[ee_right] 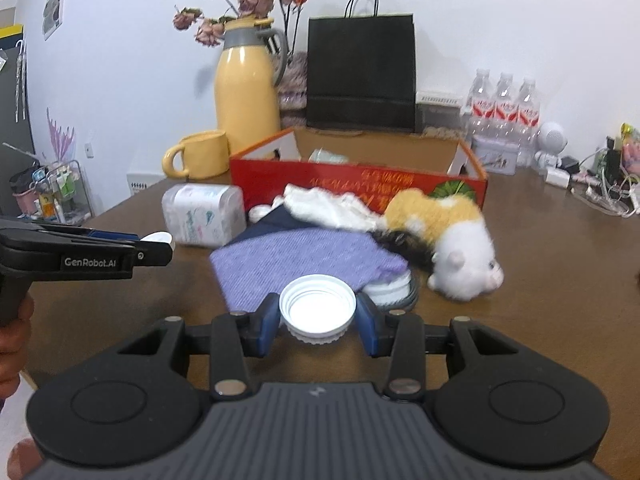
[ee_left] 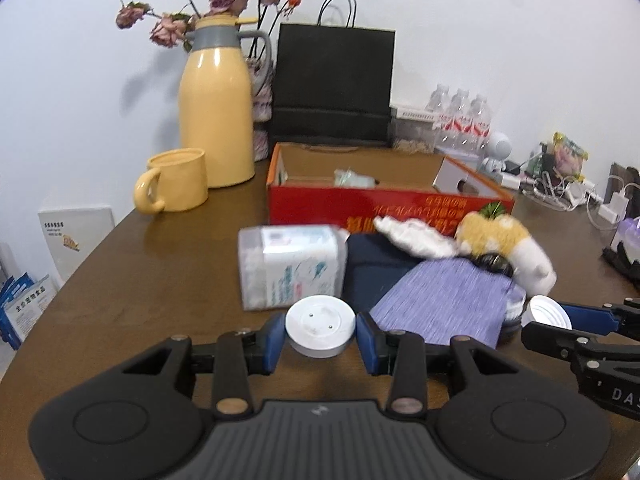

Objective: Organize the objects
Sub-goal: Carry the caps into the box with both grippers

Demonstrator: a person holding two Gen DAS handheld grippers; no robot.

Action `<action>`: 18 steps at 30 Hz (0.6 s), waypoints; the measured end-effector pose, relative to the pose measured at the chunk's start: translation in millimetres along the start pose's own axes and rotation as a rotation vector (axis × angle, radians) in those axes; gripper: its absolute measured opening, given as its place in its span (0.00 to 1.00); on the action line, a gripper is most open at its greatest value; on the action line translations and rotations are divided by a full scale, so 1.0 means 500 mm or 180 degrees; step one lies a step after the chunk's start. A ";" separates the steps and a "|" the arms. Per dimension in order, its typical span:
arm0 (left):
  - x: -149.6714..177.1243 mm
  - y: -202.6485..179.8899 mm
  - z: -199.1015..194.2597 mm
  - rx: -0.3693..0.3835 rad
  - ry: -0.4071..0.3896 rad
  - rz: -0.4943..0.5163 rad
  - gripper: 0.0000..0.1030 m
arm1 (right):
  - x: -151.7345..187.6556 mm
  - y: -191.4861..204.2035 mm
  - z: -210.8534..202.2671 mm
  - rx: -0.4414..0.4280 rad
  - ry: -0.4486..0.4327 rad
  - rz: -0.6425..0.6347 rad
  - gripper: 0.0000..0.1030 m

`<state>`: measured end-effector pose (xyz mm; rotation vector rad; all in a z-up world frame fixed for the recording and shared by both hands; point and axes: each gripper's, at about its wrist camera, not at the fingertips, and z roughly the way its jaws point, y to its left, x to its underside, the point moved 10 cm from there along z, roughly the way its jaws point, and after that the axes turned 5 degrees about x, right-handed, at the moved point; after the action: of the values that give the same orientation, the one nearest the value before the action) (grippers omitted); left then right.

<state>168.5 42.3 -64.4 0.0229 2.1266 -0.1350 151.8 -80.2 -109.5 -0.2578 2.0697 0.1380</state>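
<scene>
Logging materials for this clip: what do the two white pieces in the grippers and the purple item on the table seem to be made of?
Left gripper holds a white disc: smooth matte plastic, likely, with two small pins. Right gripper holds a white cap: plastic, ribbed outside, ringed inside. The purple cloth looks knitted or woven fabric, with a fine ribbed texture and soft edges.

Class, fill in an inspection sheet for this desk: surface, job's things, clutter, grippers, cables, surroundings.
Surface: brown wooden table.
Job's things: open red cardboard box; purple knitted cloth; orange-and-white plush cat; clear plastic swab box.
Clutter: yellow thermos jug, yellow mug, black paper bag, water bottles.
Grippers: left gripper holds white round disc; right gripper holds white threaded lid.
Cables: white chargers and cords.
Surroundings: white wall.
</scene>
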 end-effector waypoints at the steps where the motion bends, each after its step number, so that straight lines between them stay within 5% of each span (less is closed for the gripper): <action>1: -0.008 -0.005 0.001 0.0002 -0.0018 0.0002 0.36 | -0.008 -0.007 -0.001 0.0012 -0.0028 0.0002 0.40; 18: -0.162 -0.073 0.075 0.0053 -0.0278 -0.0045 0.36 | -0.151 -0.106 0.058 0.0074 -0.0371 0.0109 0.40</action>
<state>240.7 5.3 -12.3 0.0116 2.0388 -0.1593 224.9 -116.1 -57.3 -0.1955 1.9593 0.1464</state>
